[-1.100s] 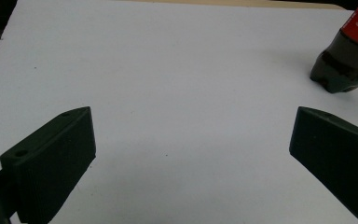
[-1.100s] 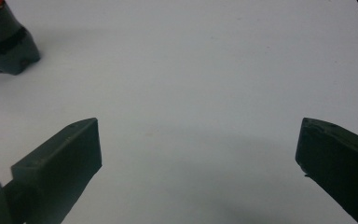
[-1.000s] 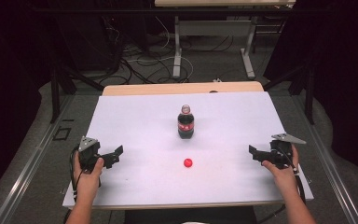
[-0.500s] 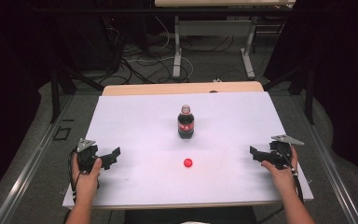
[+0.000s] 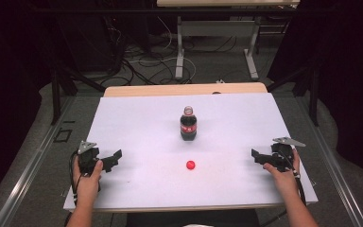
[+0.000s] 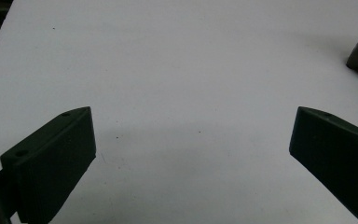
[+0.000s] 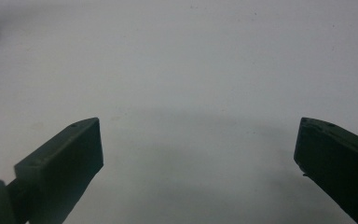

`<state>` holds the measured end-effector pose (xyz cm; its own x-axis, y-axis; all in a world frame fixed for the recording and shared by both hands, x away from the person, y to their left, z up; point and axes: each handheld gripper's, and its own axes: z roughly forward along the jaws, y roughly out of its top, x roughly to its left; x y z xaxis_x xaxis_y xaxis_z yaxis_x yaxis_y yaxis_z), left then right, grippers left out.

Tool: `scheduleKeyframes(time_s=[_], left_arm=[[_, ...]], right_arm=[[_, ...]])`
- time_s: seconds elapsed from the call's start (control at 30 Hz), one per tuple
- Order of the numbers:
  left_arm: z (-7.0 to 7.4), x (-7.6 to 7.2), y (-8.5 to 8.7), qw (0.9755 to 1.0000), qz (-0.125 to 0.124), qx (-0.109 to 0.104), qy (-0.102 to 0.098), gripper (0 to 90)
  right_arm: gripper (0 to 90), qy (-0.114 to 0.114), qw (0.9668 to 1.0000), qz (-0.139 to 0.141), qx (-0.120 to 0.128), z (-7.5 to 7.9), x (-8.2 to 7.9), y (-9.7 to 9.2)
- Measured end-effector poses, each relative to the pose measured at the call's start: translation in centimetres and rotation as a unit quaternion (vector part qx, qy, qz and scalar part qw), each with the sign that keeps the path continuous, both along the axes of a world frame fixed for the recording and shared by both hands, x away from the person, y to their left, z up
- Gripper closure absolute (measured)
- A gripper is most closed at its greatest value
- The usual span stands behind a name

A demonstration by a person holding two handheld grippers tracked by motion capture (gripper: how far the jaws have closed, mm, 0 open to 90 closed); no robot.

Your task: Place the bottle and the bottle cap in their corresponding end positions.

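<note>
We are holding both tongs low over the white desk, left tongs and right tongs each spread wide and gripping nothing. The cola bottle is standing uncapped mid-desk; the red cap is lying just in front of it. We are judging the start: next, steady the bottle, pinch the cap.

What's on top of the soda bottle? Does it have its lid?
Nothing sits on the bottle; its neck looks open. The red cap lies apart on the white table. How full it is cannot be told.
</note>
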<state>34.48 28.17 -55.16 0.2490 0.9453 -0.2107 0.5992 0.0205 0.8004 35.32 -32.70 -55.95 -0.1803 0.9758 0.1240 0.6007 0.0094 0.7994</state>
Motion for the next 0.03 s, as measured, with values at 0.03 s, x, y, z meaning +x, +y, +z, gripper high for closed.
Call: scheduleKeyframes(time_s=[0.03], left_arm=[[0.00,0.00,-0.02,1.0000,0.000,0.000,0.001,0.5]], right_arm=[[0.8,0.000,1.0000,0.003,0.000,0.04,-0.03,-0.01]])
